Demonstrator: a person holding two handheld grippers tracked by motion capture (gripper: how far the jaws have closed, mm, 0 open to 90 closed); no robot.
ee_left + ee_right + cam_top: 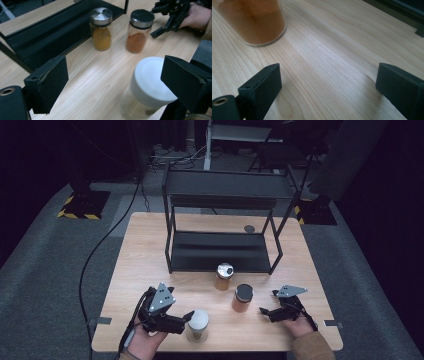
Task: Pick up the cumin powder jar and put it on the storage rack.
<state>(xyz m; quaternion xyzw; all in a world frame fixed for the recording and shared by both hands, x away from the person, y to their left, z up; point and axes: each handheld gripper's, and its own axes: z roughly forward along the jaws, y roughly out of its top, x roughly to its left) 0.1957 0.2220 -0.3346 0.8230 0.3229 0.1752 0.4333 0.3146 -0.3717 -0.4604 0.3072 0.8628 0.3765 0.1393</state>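
On the wooden desk [145, 255] stand three jars. The white-lidded jar [197, 325] is low in the middle of the high view, near the front edge of the desk. The left tool [189, 316] is at its left side, just beside it, held by the left hand [150, 337] in the lower left of the frame. In the left gripper view its two black jaws are wide apart; the white-lidded jar [147, 87] sits in the lower right of that picture, close to the right jaw, and I cannot tell if it touches this jaw. It is not clamped.

The dark-lidded jar [243, 298] with reddish-brown powder stands right of centre in the high view. The right tool [264, 311] is just to its right, apart from it, and points toward it. In the right gripper view its jaws are also wide apart, with only bare wood between them, and the bottom of the dark-lidded jar [253, 22] shows in the upper left corner.

The silver-lidded jar [224, 276] with yellow powder stands a little higher in the high view, just in front of the black shelf rack [220, 252], which occupies the middle of the desk. In the left gripper view, the right hand [197, 16] with its tool appears in the upper right corner.
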